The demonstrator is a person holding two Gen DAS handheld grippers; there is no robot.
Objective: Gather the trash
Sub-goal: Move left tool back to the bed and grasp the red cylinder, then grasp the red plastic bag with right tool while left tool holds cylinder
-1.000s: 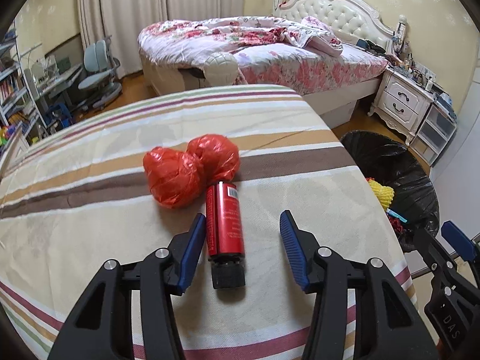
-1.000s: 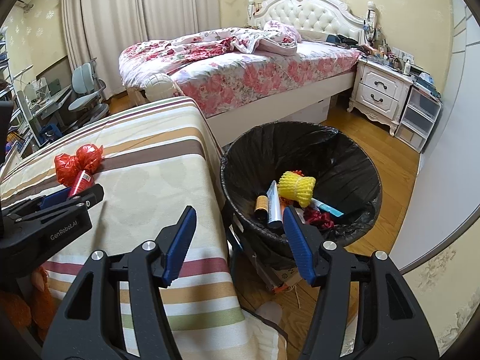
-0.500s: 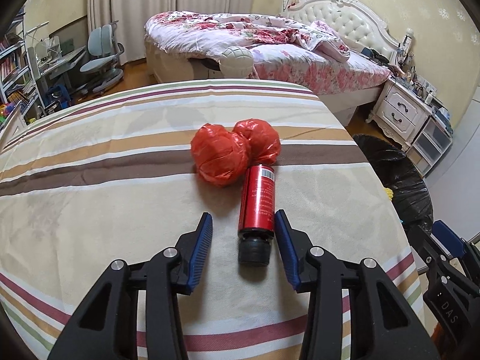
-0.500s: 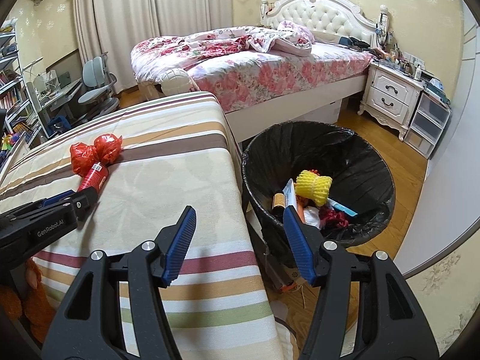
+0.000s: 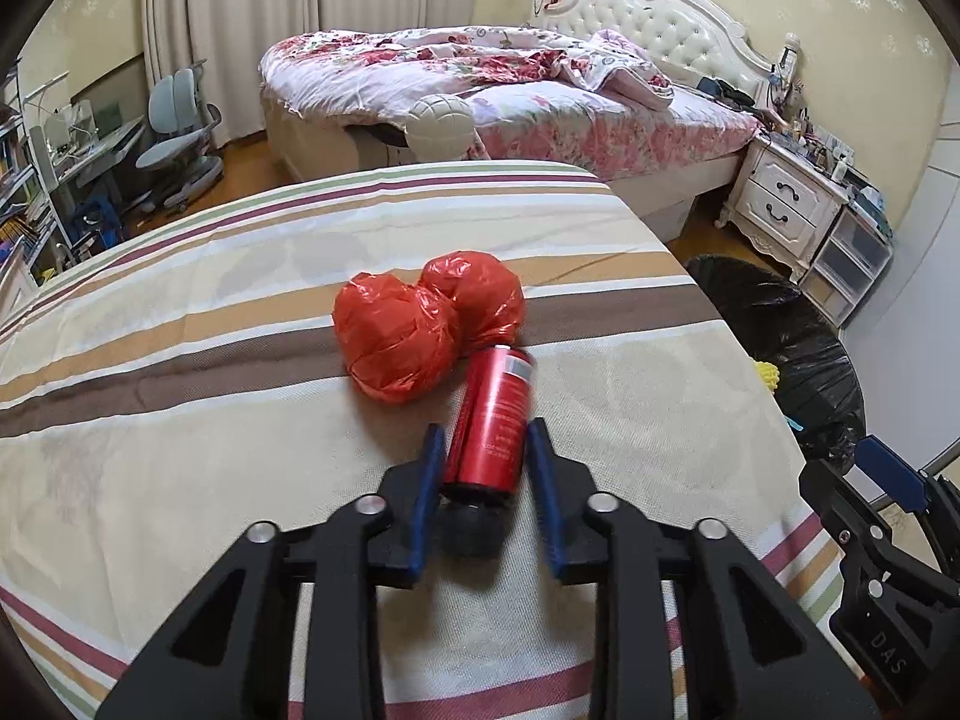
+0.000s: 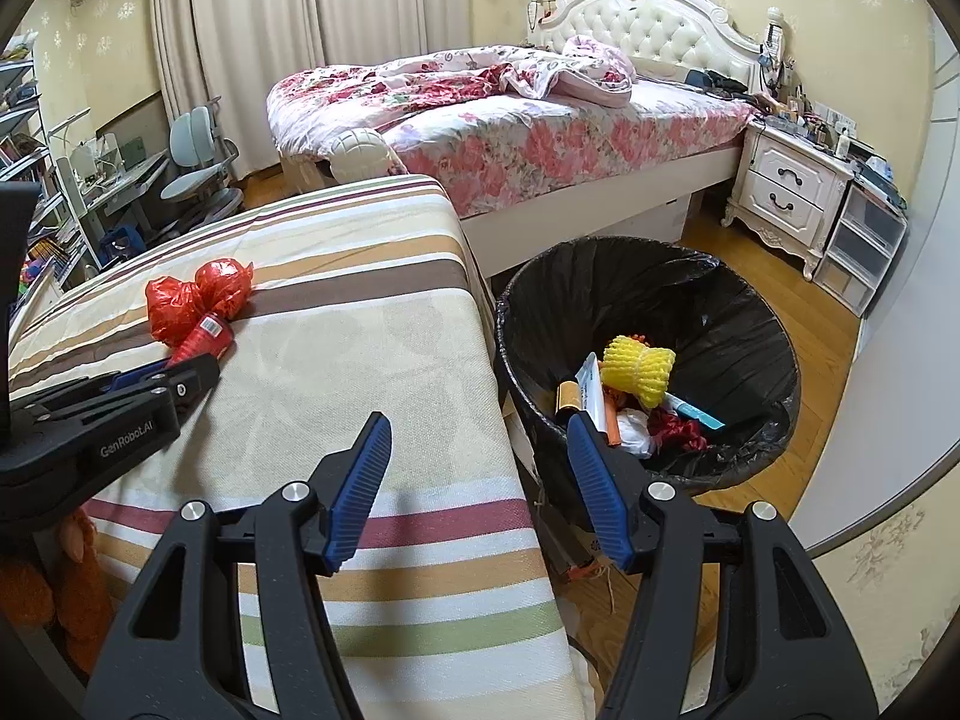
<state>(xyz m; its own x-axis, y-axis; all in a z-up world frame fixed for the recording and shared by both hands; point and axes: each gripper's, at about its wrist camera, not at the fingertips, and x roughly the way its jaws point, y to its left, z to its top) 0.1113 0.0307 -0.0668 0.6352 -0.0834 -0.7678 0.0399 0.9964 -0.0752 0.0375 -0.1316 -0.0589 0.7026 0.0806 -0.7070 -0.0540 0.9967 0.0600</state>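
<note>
Left gripper (image 5: 485, 450) clamped on red spray can (image 5: 493, 420), lying on striped cover (image 5: 180, 432); grasp step. Right gripper (image 6: 477, 450) open, empty. Red bags (image 5: 420, 330) touch can at 11 o'clock. Next, probably: lift, carry to black-lined bin (image 6: 648, 276) at 3 o'clock, release.

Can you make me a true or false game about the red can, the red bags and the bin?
1. The left gripper is shut on the red can. True.
2. The right gripper holds a red bag. False: its jaws are open and empty.
3. The bin has a black liner and a yellow net bundle inside. True.
4. The red bags are already in the bin. False: they lie on the striped cover, touching the can.
5. The can stands upright. False: it lies on its side.
</note>
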